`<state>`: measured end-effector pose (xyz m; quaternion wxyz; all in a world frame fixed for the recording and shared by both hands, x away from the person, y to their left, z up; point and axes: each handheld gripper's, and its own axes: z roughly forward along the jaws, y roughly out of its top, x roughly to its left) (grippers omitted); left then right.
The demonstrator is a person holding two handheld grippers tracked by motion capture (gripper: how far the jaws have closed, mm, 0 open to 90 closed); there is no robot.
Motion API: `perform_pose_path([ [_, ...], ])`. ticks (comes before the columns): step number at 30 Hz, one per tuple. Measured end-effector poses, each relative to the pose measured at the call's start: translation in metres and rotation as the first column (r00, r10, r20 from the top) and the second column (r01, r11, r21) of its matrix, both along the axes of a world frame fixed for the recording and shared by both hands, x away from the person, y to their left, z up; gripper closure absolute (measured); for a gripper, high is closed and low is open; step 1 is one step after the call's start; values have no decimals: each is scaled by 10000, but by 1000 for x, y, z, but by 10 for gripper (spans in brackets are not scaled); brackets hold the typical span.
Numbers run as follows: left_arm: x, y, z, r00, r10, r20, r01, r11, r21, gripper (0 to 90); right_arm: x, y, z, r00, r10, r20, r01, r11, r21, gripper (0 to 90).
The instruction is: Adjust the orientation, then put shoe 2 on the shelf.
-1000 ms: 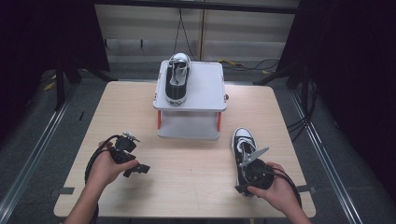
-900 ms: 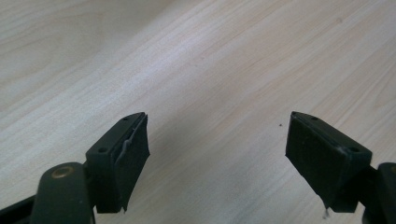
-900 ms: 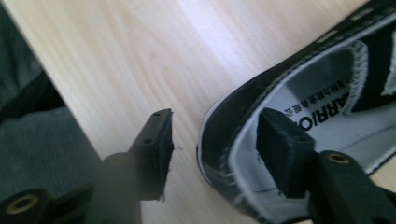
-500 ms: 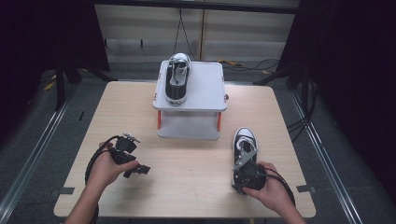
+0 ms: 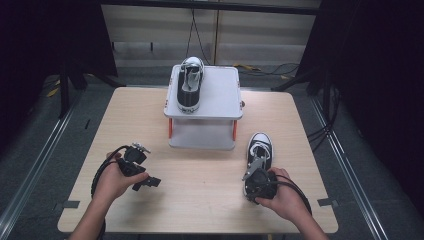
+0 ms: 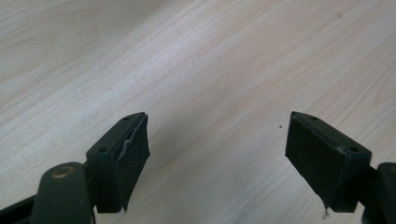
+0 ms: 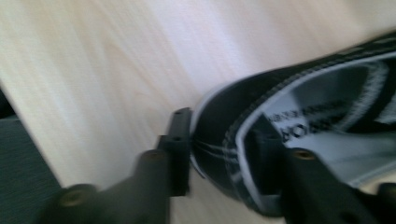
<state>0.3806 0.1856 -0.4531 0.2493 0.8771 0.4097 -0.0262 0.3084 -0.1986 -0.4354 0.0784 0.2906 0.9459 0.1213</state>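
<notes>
The right gripper view is smeared with motion blur, so the printed wording on the insole of the black sneaker (image 7: 299, 126) cannot be read. That shoe runs off the right and bottom edges there; its toe and laces lie out of frame beyond the right gripper (image 7: 219, 154). One jaw sits inside the shoe's opening and hides part of the heel lining behind it. In the high view, the right hand (image 5: 280, 192) and gripper body cover the sneaker's heel (image 5: 259, 150), and the jaws are too small to make out. The left gripper (image 5: 141, 176) half disappears under the left hand (image 5: 116, 181), its jaws too small to judge.
</notes>
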Motion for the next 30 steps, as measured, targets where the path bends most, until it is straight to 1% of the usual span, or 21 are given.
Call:
perform_pose_path([
  [1,0,0,0,10000,-39,-8,39,10000,9,213,2,1,0,9995,103,-286,-100,9999,109,734],
  [2,0,0,1,10000,-31,-7,31,10000,14,213,4,1,0,9987,122,-490,-115,9998,132,757],
  [3,-1,1,2,10000,-9,9,9,10000,-22,213,5,2,1,9986,133,-516,-126,9998,145,757],
  [4,-1,1,3,9999,110,80,-109,9999,-112,213,5,3,3,9992,127,-375,-119,9997,208,753],
  [5,-1,1,5,9999,41,116,-40,9999,-98,213,5,3,5,9995,159,-290,-150,9994,315,753],
  [6,-1,2,6,9999,-15,128,17,9999,-111,213,6,3,7,9993,61,-358,-43,9988,496,751],
  [7,-2,3,6,9999,33,135,-31,9999,-140,213,7,2,10,9995,44,-323,-24,9981,621,746],
  [8,-2,3,7,9999,39,152,-37,9999,-140,214,8,2,13,9995,188,-264,-169,9975,681,744],
  [10,-2,4,7,9999,32,148,-29,9999,-167,214,10,2,20,9988,95,-473,-62,9975,704,740],
  [12,-1,4,6,9999,-34,127,35,9999,-137,213,13,3,25,9984,287,-487,-259,9980,572,733],
  [14,-1,5,5,9999,-91,94,92,9999,-112,211,14,6,31,9980,362,-523,-344,9988,345,730],
  [15,-1,5,5,9998,-159,93,160,9998,-87,206,15,7,35,9977,498,-454,-488,9985,243,730],
  [17,-1,6,4,9999,-112,108,113,9999,-76,190,18,8,42,9974,556,-458,-551,9984,129,730],
  [18,-1,6,4,9998,-125,144,126,9999,-31,184,20,9,46,9972,606,-432,-602,9981,97,730],
  [21,-1,6,5,9997,-185,133,187,9998,-91,173,24,11,59,9962,712,-496,-716,9974,-66,730],
  [25,-2,7,9,9996,-208,169,210,9997,-132,170,32,14,77,9956,736,-577,-746,9971,-145,730],
  [26,-2,7,9,9994,-256,222,258,9996,-125,169,36,15,83,9952,813,-539,-822,9965,-133,730],
  [27,-2,6,10,9994,-253,238,255,9996,-106,169,38,17,88,9947,865,-557,-880,9958,-235,731],
  [28,-3,5,10,9995,-231,201,234,9996,-186,169,40,18,92,9944,903,-554,-922,9952,-336,731],
  [30,-4,4,9,9994,-320,154,323,9993,-194,169,45,19,101,9938,965,-547,-988,9943,-410,731],
])
